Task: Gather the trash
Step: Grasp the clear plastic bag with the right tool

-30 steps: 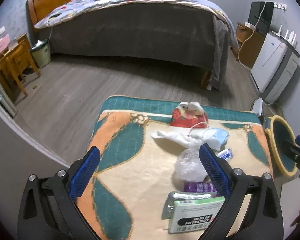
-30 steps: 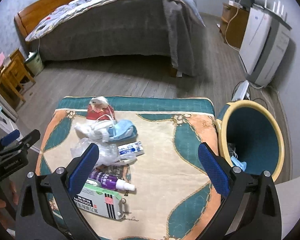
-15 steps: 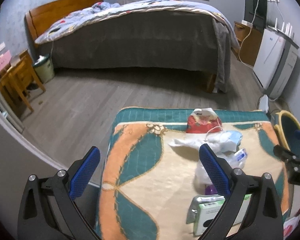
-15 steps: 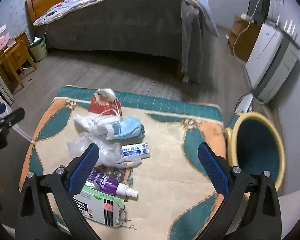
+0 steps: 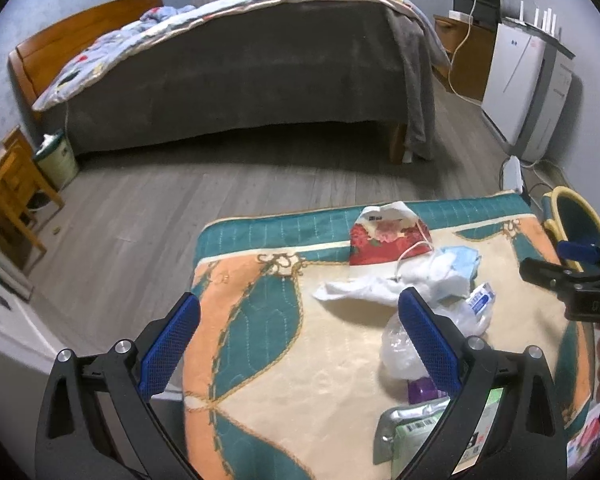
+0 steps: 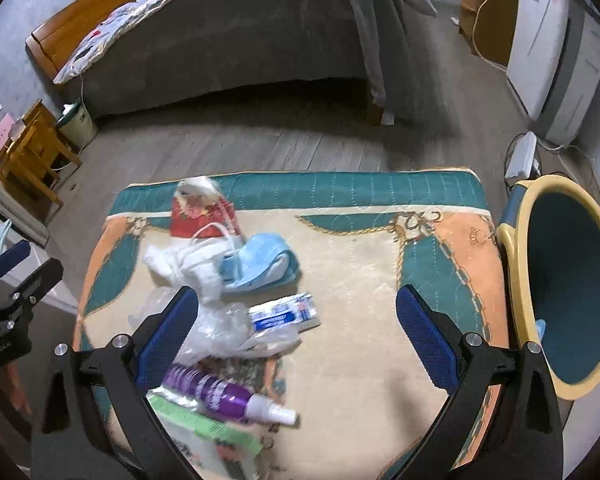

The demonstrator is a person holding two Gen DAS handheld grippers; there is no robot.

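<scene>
We see both grippers spread wide, empty: left gripper (image 5: 298,338), right gripper (image 6: 296,330). Since earlier frame, right view closed in on litter; purple spray bottle (image 6: 220,394) now at 7 o'clock; teal yellow-rimmed bin (image 6: 568,280) at 3 o'clock.

The left gripper (image 5: 299,339) has swung to the left, and in its view the pile of trash now sits at the right instead of between its wide-open blue-padded fingers. The right gripper (image 6: 297,332), also wide open, has come lower and closer over the patterned teal and orange padded mat (image 6: 380,280). The purple plastic spray bottle (image 6: 224,394) and the green and white cardboard box (image 6: 204,436) at the mat's near edge now lie between its fingers.
</scene>
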